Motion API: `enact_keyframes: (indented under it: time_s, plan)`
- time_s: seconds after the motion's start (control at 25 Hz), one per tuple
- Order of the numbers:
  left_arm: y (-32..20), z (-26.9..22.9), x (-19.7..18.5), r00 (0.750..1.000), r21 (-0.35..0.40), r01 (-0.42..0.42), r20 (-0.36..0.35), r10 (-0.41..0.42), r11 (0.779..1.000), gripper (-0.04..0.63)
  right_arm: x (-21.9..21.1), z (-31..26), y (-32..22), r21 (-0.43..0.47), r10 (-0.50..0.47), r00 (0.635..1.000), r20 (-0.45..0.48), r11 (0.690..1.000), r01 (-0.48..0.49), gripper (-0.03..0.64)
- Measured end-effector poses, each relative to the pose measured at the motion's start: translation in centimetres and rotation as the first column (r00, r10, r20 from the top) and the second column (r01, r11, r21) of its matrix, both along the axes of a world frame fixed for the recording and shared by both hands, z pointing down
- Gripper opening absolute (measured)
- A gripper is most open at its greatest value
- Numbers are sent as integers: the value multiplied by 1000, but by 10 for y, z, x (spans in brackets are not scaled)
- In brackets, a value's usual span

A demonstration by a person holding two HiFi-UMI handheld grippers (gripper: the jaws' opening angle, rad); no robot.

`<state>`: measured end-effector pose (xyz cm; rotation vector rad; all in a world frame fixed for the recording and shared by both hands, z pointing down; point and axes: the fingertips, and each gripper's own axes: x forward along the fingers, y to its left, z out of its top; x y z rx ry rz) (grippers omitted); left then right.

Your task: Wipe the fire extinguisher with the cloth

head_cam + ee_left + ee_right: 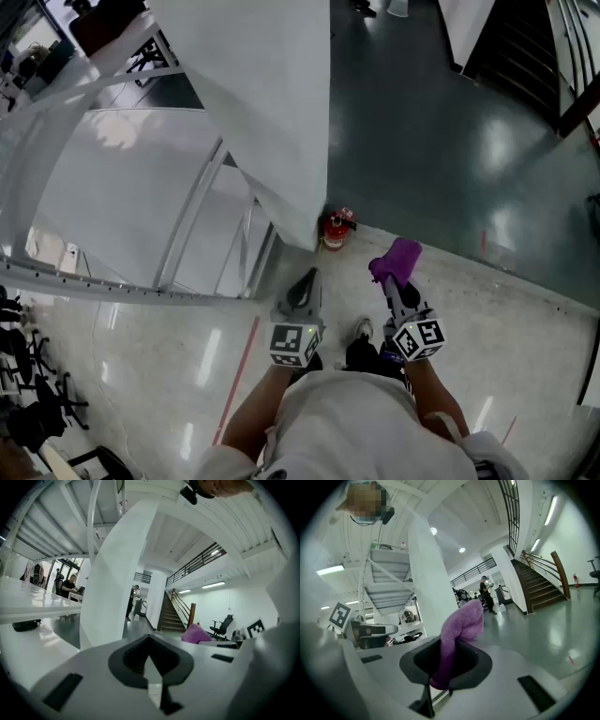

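Fingers (474, 663) of the right gripper (394, 289) are clamped on a purple cloth (461, 625) that sticks up out of them. Fingers (131, 657) of the left gripper (307, 281) are pressed together, nothing between. Both hover side by side over the floor (469, 309), near the red fire extinguisher (336, 228), which stands at the foot of a white pillar (262, 94).

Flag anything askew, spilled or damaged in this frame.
Nothing stands out. The small red fire extinguisher sits at the foot of the white pillar, no spill around it; the right gripper grips the purple terry cloth.
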<state>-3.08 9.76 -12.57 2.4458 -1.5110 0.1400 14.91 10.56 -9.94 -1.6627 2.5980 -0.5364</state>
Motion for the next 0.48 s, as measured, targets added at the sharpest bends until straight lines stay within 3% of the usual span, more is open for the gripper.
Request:
enact_keyframes:
  time_s: [0.48]
  plan:
    - [-26,13,12,1000,-13,-12,14,13,1000,3,-5,17,-18,-8,-43,999,-25,999,42,55]
